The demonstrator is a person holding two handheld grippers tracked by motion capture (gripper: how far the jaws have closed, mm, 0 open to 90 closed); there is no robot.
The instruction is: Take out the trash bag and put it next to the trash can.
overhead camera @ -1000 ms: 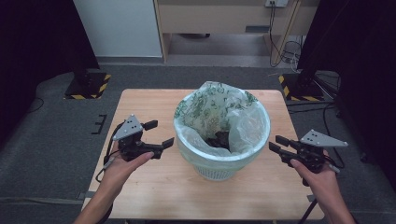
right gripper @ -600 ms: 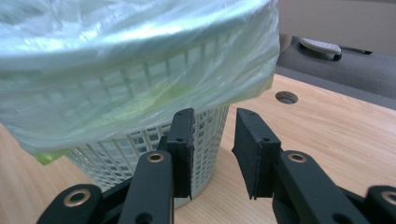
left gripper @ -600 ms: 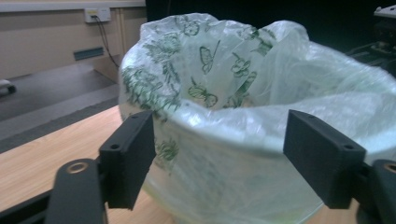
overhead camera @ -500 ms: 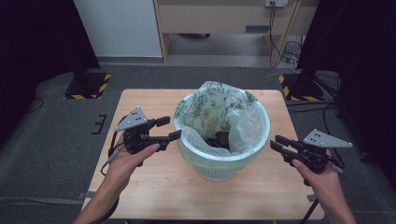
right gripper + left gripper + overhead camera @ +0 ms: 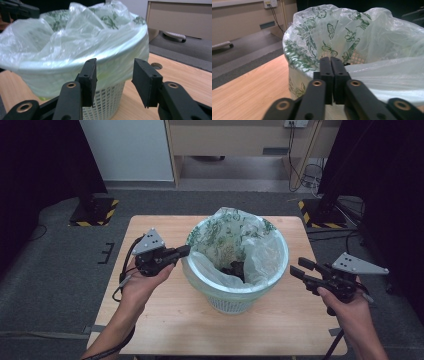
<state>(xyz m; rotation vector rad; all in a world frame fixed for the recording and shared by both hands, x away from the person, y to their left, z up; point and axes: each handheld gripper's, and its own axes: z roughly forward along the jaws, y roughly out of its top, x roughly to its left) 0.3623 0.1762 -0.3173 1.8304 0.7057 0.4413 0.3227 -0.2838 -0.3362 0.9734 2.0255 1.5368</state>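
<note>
While the pale green mesh waste basket (image 5: 235,292) stands in the middle of the light wooden table (image 5: 165,320), lined with a thin translucent green bag printed with leaves and butterflies (image 5: 235,232), you hold a gripper on each side of it. Your left gripper (image 5: 184,251) has just clenched fully, its tips at the bag's near edge by the rim; whether plastic is caught between them cannot be told. Your right gripper (image 5: 299,268) has just been opening and stands parted with nothing between its pads, apart from the basket's other side. Something dark (image 5: 234,268) lies at the bag's bottom. The bag's raised folds stand between your two grippers.
</note>
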